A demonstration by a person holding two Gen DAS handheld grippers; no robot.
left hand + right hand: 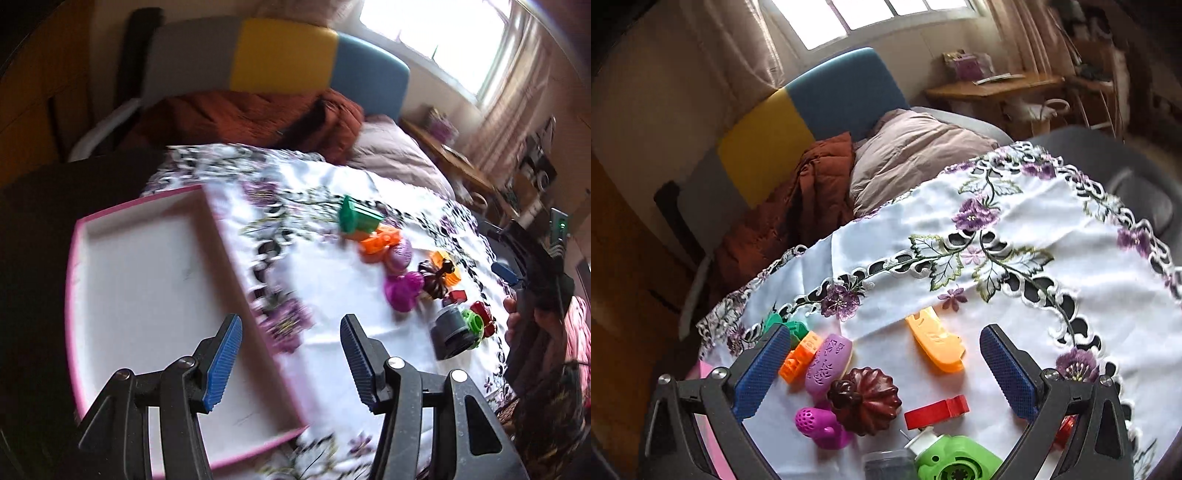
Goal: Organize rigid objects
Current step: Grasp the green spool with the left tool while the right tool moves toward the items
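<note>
A white tray with a pink rim (79, 258) lies empty at the left of the embroidered cloth. My left gripper (291, 360) is open and empty, hovering over the tray's right edge. To its right lies a cluster of plastic toys: a green piece (356, 216), an orange car (378, 240), a magenta piece (402, 291), a dark brown ridged piece (437, 280), a grey cylinder (450, 332). My right gripper (886, 373) is open and empty above the brown ridged piece (866, 400), a red block (936, 410), an orange piece (936, 343) and a purple piece (827, 363).
The table carries a white cloth with purple flowers (1015, 236). Behind it stands a sofa with yellow and blue back panels (284, 55), a rust blanket (240, 114) and a pale cushion (912, 147). A wooden desk (993, 86) stands by the window.
</note>
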